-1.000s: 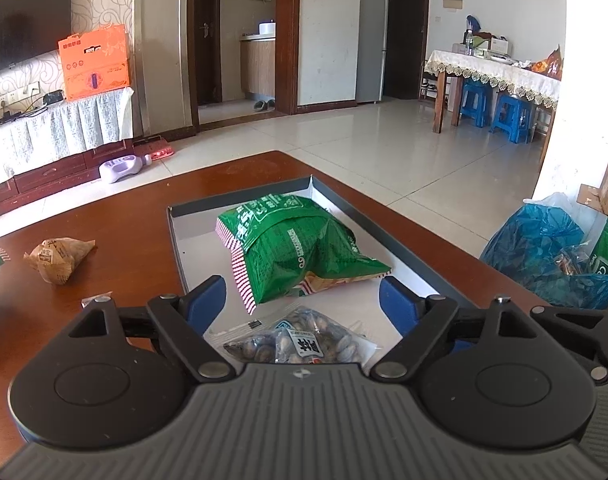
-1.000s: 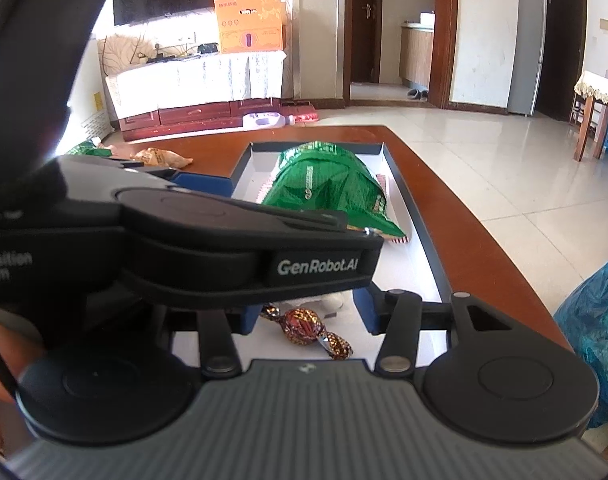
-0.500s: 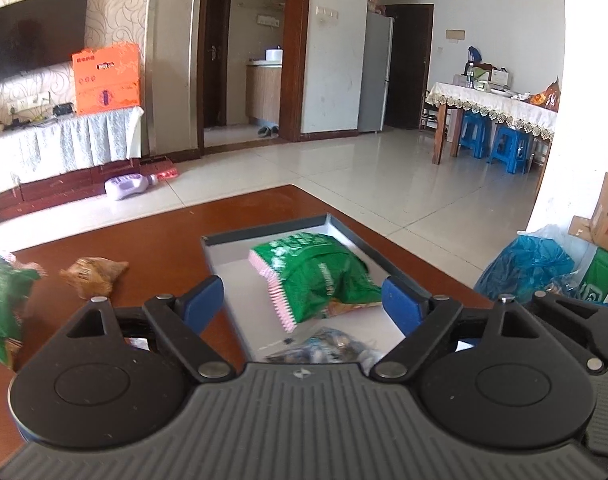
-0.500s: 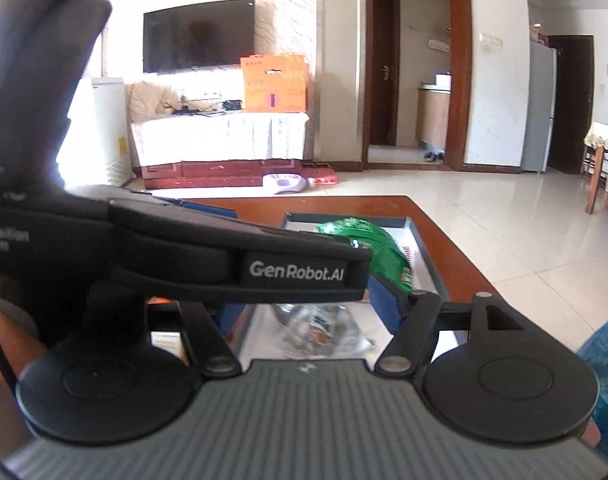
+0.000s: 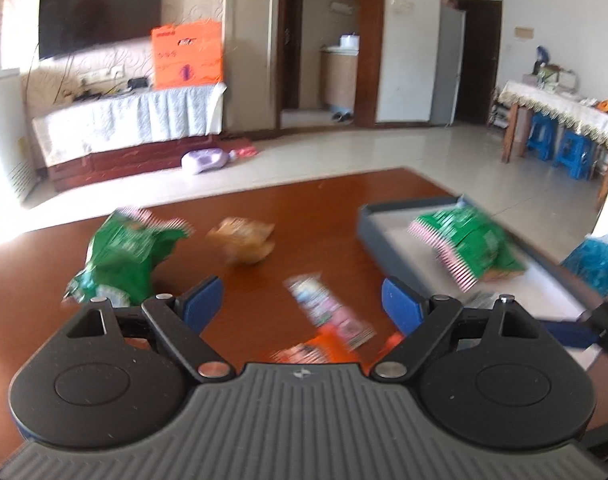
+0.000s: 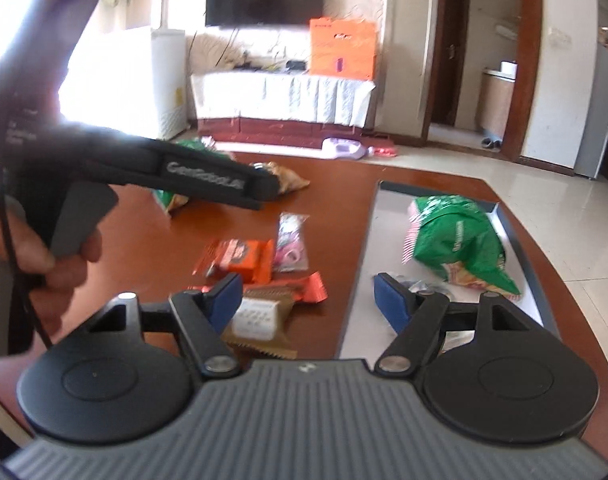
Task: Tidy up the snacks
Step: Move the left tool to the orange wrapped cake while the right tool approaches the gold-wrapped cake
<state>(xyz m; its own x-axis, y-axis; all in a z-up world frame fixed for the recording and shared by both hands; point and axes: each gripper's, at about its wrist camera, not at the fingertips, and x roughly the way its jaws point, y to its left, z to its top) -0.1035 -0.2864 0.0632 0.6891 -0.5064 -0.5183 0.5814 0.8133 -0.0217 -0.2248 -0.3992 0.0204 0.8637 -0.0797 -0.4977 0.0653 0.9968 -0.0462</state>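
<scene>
Nearest to us, our right gripper (image 6: pixel 306 294) hangs over the edge of the shallow grey rectangular tray (image 6: pixel 354 280). Its jaws have just been opening and now stand spread wide, with nothing pinched between the blue pads (image 6: pixel 392 300). Under its left finger lies one brown-and-white wrapped snack (image 6: pixel 259 320). Just past that we count two orange foil packets (image 6: pixel 243 258), touching each other, and one clear pink-printed sachet (image 6: pixel 289 242) beside them.

Our left gripper (image 5: pixel 301 300) also has its fingers held wide apart, gripping nothing; it hovers over the reddish-brown wooden table (image 5: pixel 304 208) above the same sachet and orange packets. That view is blurred.

In the tray we count one crumpled green snack bag (image 6: pixel 460 240) and a small clear packet (image 6: pixel 418 286) at the near end, partly hidden by the right finger. Farther out on the table, well apart from the tray, lie a second green snack bag (image 5: pixel 123 254) and one tan crinkled packet (image 5: pixel 243 238). Beyond, an orange box (image 5: pixel 187 54) stands below a wall television (image 5: pixel 99 20).
</scene>
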